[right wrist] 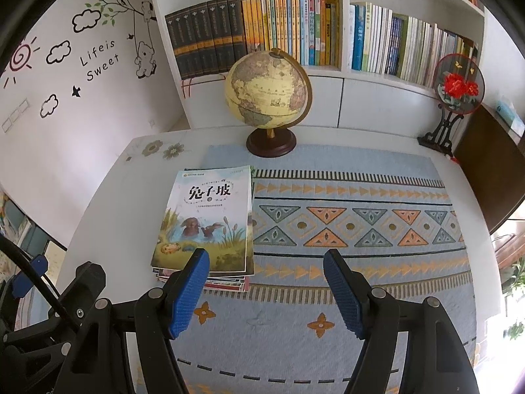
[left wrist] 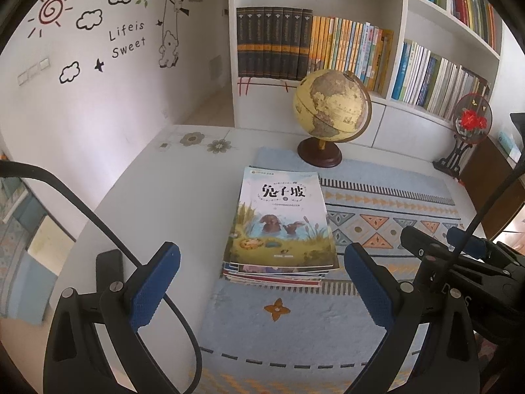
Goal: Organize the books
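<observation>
A stack of thin picture books (left wrist: 280,226) (right wrist: 206,220) lies flat on the patterned mat (left wrist: 377,216) (right wrist: 361,223), the top cover showing rabbits in a pond. My left gripper (left wrist: 261,256) hovers open just before the stack's near edge, nothing between its blue pads. My right gripper (right wrist: 265,262) is open too, its left pad over the stack's near right corner, apart from it. In the left wrist view the right gripper (left wrist: 439,246) shows at the right edge.
A globe (left wrist: 331,108) (right wrist: 269,95) on a dark base stands behind the stack. A round embroidered fan on a black stand (right wrist: 457,88) is at the back right. White shelves full of upright books (right wrist: 295,29) line the wall. Black cables (left wrist: 98,216) trail at left.
</observation>
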`<action>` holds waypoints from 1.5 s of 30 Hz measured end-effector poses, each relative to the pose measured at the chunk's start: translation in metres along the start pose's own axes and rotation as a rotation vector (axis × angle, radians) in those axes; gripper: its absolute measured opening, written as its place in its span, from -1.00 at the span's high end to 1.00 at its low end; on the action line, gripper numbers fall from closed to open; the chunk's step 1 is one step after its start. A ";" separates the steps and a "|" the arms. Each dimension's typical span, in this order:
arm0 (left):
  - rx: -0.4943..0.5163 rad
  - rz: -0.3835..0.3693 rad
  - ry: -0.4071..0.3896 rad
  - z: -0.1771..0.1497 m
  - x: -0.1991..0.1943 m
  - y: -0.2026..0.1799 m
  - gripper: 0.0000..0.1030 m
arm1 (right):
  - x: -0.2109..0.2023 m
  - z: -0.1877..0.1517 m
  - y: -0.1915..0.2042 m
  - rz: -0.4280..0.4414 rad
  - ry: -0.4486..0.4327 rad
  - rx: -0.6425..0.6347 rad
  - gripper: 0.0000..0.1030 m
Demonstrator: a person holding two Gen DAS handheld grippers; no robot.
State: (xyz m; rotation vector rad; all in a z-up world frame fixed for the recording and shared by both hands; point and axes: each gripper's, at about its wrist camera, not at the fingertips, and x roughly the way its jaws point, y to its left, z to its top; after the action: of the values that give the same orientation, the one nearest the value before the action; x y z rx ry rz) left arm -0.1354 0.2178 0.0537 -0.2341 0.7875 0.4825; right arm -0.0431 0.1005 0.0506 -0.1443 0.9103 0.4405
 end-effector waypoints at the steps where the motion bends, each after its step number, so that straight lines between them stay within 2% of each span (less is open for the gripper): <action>1: 0.001 0.002 0.002 0.000 0.000 0.000 -0.95 | 0.001 0.000 0.000 0.000 0.002 0.002 -0.36; 16: 0.010 0.020 0.013 -0.001 0.004 -0.002 -0.95 | 0.010 -0.002 -0.002 0.014 0.028 0.007 -0.36; 45: 0.004 0.008 0.044 -0.003 0.011 0.000 -0.94 | 0.017 -0.002 -0.002 0.022 0.049 0.012 -0.36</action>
State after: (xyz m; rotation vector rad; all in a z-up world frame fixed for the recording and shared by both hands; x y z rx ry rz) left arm -0.1308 0.2205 0.0443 -0.2385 0.8327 0.4849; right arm -0.0347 0.1030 0.0358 -0.1349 0.9634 0.4540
